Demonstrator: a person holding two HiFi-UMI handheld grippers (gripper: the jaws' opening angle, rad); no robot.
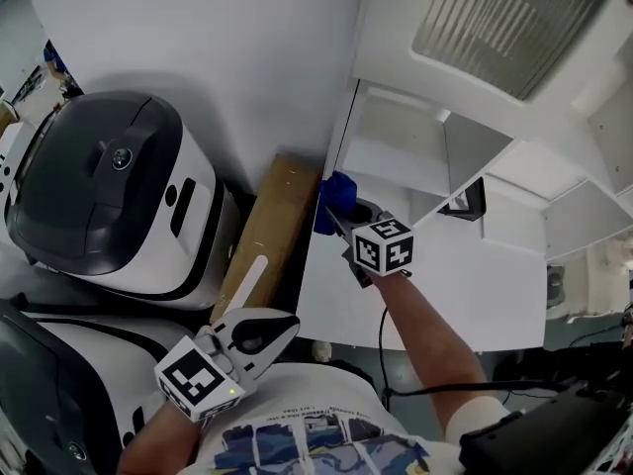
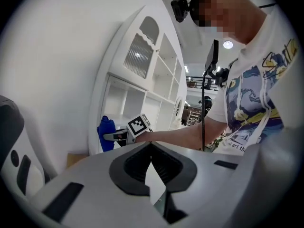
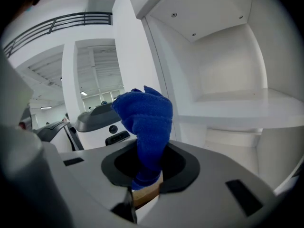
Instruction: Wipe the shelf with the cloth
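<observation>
A: Right gripper (image 1: 338, 214) is up at the tall white shelf unit (image 1: 396, 156). What's in it?

B: A bunched blue terry cloth (image 3: 145, 120). The jaws are clamped on its lower end and the rest stands up out of them.

A: Where does that put the cloth in the head view?

B: Just above centre, at 12 o'clock, by the left front edge of the unit's open compartment. In the right gripper view the flat white shelf board (image 3: 237, 107) lies at 3 o'clock from the cloth. I can't tell whether they touch.

A: And the left gripper (image 1: 259, 263)?

B: Down at 7 o'clock in the head view, near the person's printed T-shirt (image 1: 297, 443) and well apart from the shelf unit. Its own view shows the 2 jaws together with nothing between them.

A: Anything around it?

B: A glossy black-and-white machine (image 1: 109, 186) at 9 o'clock. A brown cardboard slab (image 1: 272, 221) lies between that machine and the shelf unit. From the left gripper view the cloth shows at 10 o'clock, beyond the closed jaws.
</observation>
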